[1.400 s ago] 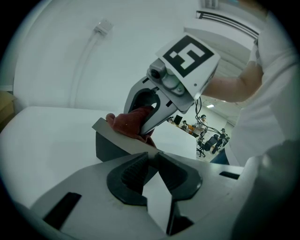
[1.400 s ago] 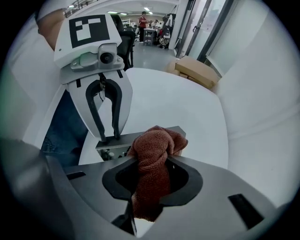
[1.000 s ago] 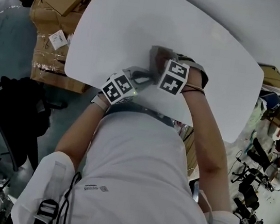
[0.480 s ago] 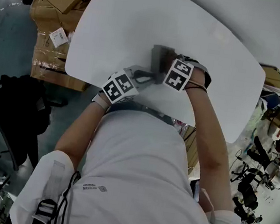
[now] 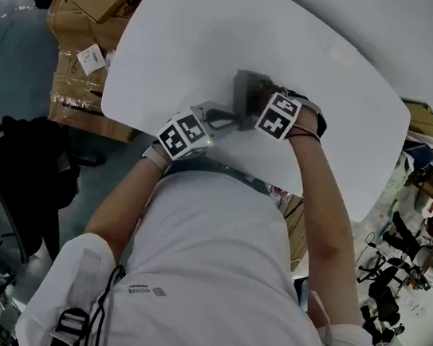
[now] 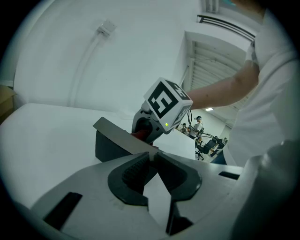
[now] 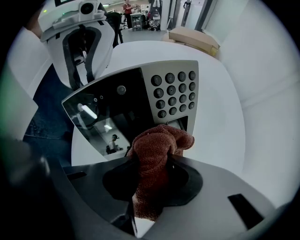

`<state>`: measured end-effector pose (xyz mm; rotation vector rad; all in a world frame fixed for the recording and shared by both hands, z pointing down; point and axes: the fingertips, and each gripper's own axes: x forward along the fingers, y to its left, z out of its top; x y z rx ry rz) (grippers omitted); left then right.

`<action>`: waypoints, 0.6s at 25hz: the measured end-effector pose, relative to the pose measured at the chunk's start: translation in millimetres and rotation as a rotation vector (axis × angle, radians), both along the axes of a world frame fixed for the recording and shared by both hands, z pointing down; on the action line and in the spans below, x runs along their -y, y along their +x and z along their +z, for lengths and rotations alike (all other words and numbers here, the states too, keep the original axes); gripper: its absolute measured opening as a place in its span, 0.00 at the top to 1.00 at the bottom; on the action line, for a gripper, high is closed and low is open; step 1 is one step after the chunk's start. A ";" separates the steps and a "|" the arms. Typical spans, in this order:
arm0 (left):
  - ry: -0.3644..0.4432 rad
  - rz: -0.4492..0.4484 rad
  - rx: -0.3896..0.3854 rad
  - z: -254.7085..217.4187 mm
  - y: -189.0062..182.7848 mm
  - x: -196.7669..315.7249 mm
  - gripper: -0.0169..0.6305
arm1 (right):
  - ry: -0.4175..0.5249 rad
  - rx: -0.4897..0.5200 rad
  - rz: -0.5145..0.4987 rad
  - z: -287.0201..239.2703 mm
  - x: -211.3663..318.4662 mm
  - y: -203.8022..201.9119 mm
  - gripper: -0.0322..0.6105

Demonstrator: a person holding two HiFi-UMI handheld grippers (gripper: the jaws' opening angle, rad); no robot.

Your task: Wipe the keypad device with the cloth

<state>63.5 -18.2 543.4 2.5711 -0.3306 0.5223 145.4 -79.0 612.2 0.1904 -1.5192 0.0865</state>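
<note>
Over the keypad device (image 7: 122, 108), my right gripper (image 7: 152, 161) clenches the cloth (image 7: 159, 143) just below its keys for wiping; my left gripper (image 6: 152, 155), jaws just closing, pinches its corner steady.

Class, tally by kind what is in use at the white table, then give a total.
Grippers: 2 (left gripper, jaws just closing, keypad device edge between them; right gripper)
Cloth: 1
Keypad device: 1
Total: 4
</note>
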 end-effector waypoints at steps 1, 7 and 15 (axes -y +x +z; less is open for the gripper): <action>-0.001 -0.001 -0.002 -0.4 0.0 -0.1 0.88 | 0.004 0.001 0.003 -0.4 -1.0 0.1 0.79; -0.015 0.022 -0.008 -2.9 -8.9 -11.2 0.88 | -0.008 0.030 0.013 -0.1 -17.7 -7.6 0.79; -0.024 0.036 -0.021 -3.0 -20.8 -28.4 0.88 | -0.031 0.106 0.086 2.9 -41.8 -14.5 0.79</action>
